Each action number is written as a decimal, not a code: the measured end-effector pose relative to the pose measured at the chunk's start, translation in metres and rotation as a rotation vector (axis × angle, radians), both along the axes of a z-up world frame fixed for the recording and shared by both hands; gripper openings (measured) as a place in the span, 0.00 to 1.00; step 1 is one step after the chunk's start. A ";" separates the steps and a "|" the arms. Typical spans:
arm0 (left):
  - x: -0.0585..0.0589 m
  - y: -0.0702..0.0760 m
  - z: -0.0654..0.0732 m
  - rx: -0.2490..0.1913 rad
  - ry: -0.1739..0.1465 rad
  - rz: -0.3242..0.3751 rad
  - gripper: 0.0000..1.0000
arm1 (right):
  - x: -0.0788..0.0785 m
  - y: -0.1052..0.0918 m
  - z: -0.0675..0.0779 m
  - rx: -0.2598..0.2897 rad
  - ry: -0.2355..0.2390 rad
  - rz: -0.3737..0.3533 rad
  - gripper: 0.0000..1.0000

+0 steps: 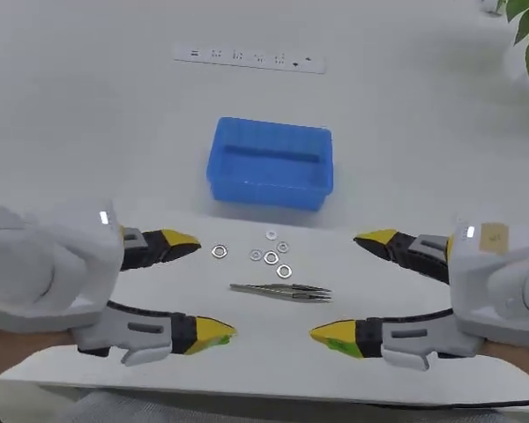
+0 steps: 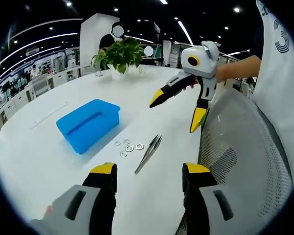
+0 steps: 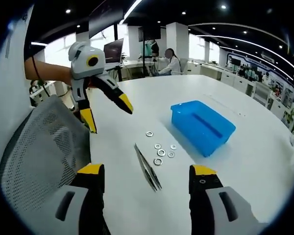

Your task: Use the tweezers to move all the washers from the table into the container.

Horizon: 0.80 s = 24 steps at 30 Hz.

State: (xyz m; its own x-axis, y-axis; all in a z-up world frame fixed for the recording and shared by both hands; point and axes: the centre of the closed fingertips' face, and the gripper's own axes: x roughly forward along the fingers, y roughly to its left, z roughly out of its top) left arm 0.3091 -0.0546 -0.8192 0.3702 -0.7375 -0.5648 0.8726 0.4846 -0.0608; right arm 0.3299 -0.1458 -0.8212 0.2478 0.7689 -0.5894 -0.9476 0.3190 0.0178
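Observation:
Steel tweezers [image 1: 282, 291] [image 2: 148, 153] [image 3: 147, 166] lie flat on the white table, between my two grippers. Several metal washers [image 1: 271, 256] [image 2: 129, 148] [image 3: 160, 152] lie scattered just beyond the tweezers, one [image 1: 219, 252] [image 3: 149, 133] a little apart to the left. Behind them stands an empty blue container [image 1: 271, 162] [image 2: 88, 124] [image 3: 203, 125]. My left gripper [image 1: 201, 286] [image 2: 149, 174] is open at the left of the tweezers, holding nothing. My right gripper [image 1: 344, 284] [image 3: 146, 174] is open at their right, also holding nothing.
A white power strip [image 1: 249, 58] lies at the far side of the table. A potted plant [image 1: 527, 31] [image 2: 118, 55] stands at the far right corner. A grey mesh chair back [image 2: 237, 161] [image 3: 36, 147] sits at the near table edge.

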 end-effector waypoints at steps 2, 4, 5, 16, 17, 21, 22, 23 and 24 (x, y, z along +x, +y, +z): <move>0.000 -0.002 -0.008 0.006 0.037 -0.016 0.54 | 0.002 0.005 -0.005 -0.016 0.002 0.027 0.68; 0.000 -0.007 -0.015 0.007 0.057 -0.048 0.54 | 0.003 0.009 -0.009 -0.022 0.008 0.043 0.67; 0.001 -0.008 -0.017 0.020 0.050 -0.058 0.53 | 0.004 0.010 -0.011 -0.031 0.011 0.047 0.66; 0.009 -0.018 -0.041 0.063 0.114 -0.123 0.46 | 0.009 0.020 -0.037 -0.114 0.030 0.144 0.40; 0.009 -0.019 -0.044 0.068 0.128 -0.127 0.46 | 0.009 0.021 -0.039 -0.120 0.035 0.150 0.39; 0.008 -0.021 -0.046 0.083 0.110 -0.162 0.38 | 0.008 0.023 -0.047 -0.146 0.043 0.179 0.30; 0.009 -0.022 -0.045 0.077 0.109 -0.162 0.35 | 0.008 0.024 -0.048 -0.149 0.043 0.183 0.29; 0.011 -0.023 -0.045 0.076 0.109 -0.160 0.34 | 0.008 0.024 -0.049 -0.151 0.048 0.187 0.29; 0.012 -0.024 -0.046 0.076 0.110 -0.160 0.34 | 0.007 0.025 -0.050 -0.152 0.058 0.191 0.29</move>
State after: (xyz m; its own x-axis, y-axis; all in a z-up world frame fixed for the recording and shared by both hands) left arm 0.3209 -0.0784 -0.8651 0.1846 -0.7356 -0.6518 0.9292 0.3467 -0.1281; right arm 0.3374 -0.1211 -0.8716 0.0690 0.6999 -0.7109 -0.9896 0.1379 0.0398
